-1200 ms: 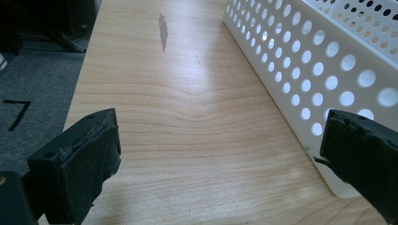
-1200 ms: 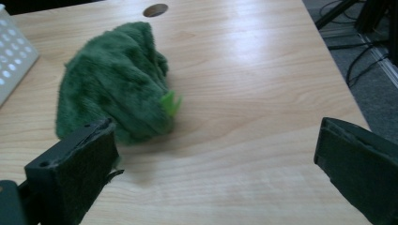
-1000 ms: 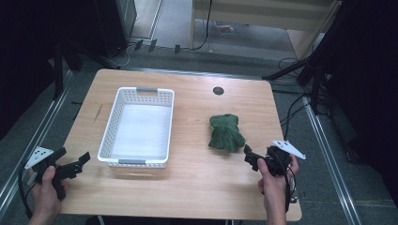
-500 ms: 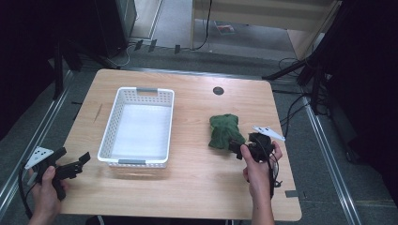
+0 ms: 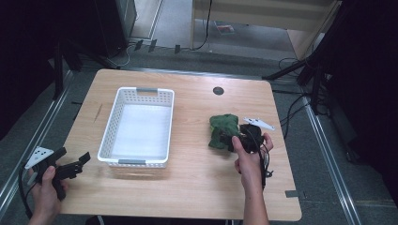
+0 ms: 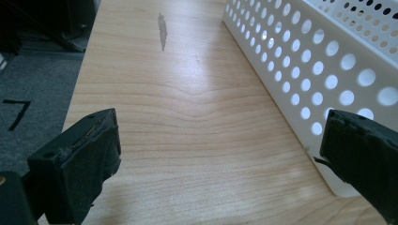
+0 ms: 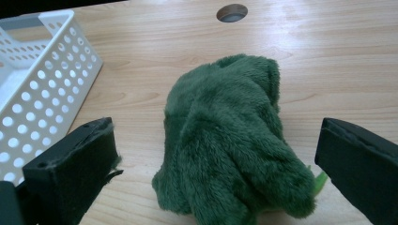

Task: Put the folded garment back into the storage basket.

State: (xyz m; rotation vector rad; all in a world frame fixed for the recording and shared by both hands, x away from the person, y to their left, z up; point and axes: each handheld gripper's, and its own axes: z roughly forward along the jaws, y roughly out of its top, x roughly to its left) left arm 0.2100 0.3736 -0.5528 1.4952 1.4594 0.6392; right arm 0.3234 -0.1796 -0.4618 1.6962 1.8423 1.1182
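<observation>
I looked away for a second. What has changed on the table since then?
The right gripper moved forward and left to the fuzzy green plush toy; its jaws are open, one either side, not closed on it. The toy, the white perforated plastic basket and the left gripper stayed put.

Legible markings: one. A black figure resembling a "7" (image 6: 15,114) on the grey floor, seen in the left gripper view, left of and beyond the left-hand jaw of the left gripper (image 6: 211,159), off the table edge; whether it is a numeral or a tape mark cannot be told. No other text, label or brand can be read.
</observation>
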